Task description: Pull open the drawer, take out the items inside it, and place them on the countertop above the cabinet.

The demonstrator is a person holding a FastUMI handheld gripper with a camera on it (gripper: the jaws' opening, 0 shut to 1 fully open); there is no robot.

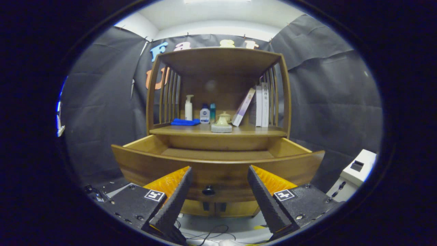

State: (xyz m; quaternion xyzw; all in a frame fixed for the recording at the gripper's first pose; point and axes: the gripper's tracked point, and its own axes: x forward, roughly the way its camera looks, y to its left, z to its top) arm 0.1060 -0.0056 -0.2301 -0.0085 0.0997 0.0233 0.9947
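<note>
Fingers spread wide, holding nothing | knob between them | drawer pulled open

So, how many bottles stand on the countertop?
3, in a row beside the blue cloth: a white pump bottle, a squat bottle and a slim teal bottle. More may hide behind the books. The gripper fingers are open.

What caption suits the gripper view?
Open gripper before the pulled-out wooden drawer, its knob between the fingers.
</note>
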